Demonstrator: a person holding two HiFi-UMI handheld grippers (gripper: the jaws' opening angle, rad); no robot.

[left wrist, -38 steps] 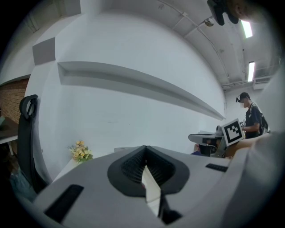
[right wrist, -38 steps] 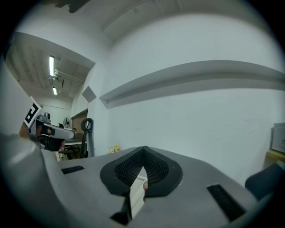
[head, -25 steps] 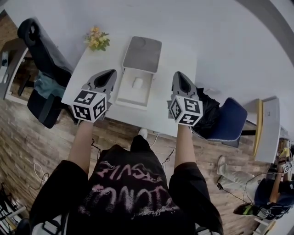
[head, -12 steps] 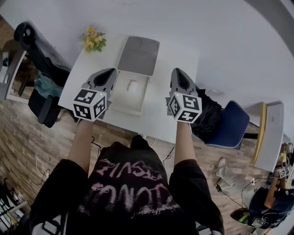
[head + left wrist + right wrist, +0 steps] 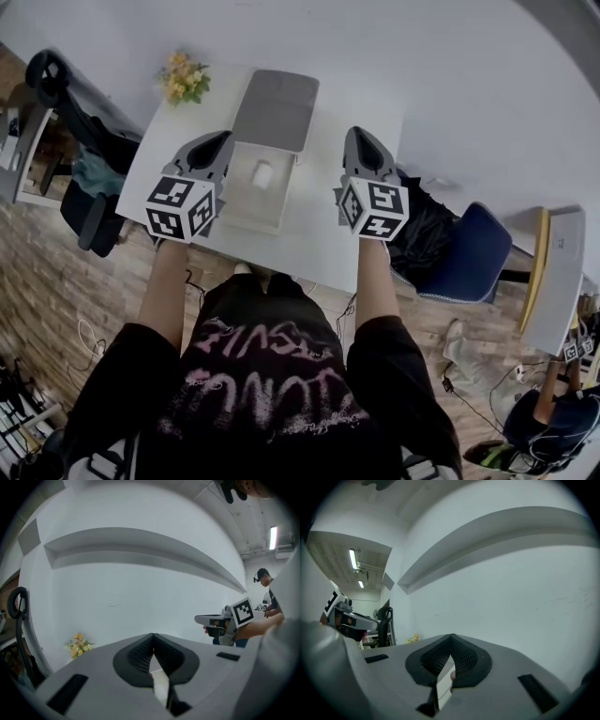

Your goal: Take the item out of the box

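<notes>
Approach step: left gripper (image 5: 217,145) at 9 o'clock of open box (image 5: 242,212), right gripper (image 5: 361,141) at 3, both pinched closed, empty; next, open one over white item (image 5: 262,172)

The white item (image 5: 262,172) in the box (image 5: 272,204) is too small to identify. The left tool (image 5: 223,141) and right tool (image 5: 359,134) hide the hands holding them — and in both tool views their own bodies block nearly all of the worktop (image 5: 319,234).

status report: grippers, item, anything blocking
Left gripper and right gripper shut, empty, flanking the open box. White item sits inside, untouched. Lid off, lying behind the box; nothing over the item.
</notes>
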